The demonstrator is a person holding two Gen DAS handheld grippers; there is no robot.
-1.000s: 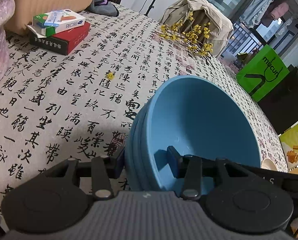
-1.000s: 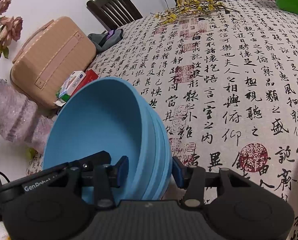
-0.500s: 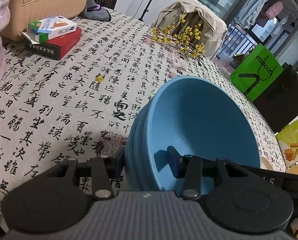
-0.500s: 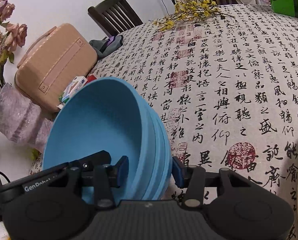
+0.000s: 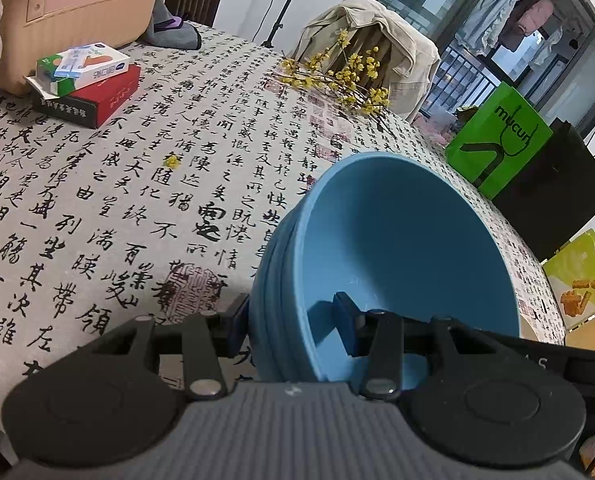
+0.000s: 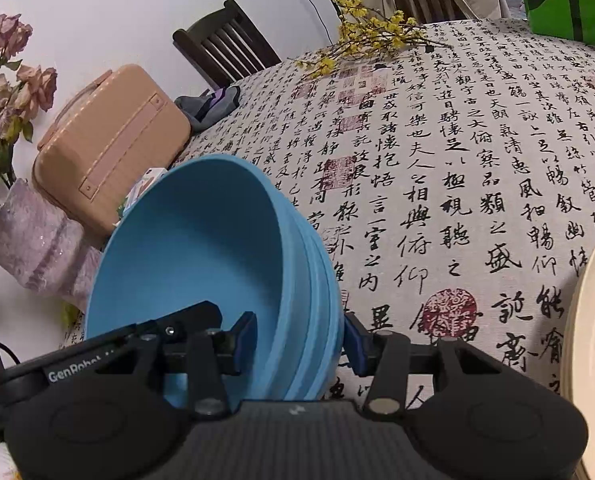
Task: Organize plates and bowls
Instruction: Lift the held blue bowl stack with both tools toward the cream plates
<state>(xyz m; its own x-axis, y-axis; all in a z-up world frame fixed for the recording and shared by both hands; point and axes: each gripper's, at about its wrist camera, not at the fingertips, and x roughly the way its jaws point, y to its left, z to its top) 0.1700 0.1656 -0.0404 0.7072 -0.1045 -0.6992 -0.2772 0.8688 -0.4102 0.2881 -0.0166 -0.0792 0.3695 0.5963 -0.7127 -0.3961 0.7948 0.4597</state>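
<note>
A stack of nested blue bowls (image 5: 401, 248) hangs above the calligraphy tablecloth (image 5: 137, 208), gripped from both sides. My left gripper (image 5: 293, 320) is shut on the stack's rim, one blue pad outside and one inside the top bowl. In the right wrist view the same blue bowls (image 6: 201, 248) are clamped on the opposite rim by my right gripper (image 6: 299, 338), also shut with one pad inside and one outside. The other gripper's arm shows inside the bowl in each view. A cream plate (image 6: 593, 344) edges in at the right.
On the tablecloth (image 6: 477, 160) lie yellow flower sprigs (image 5: 337, 76), a red box with small cartons (image 5: 85, 80), a tan case (image 6: 113, 148) and a grey cloth (image 6: 209, 104). Dark chairs stand behind. Green and black bags (image 5: 501, 140) sit off the far edge.
Both grippers have carried the bowl stack slightly across the table; the cream plate's edge has come into the right wrist view. The grips are unchanged.
</note>
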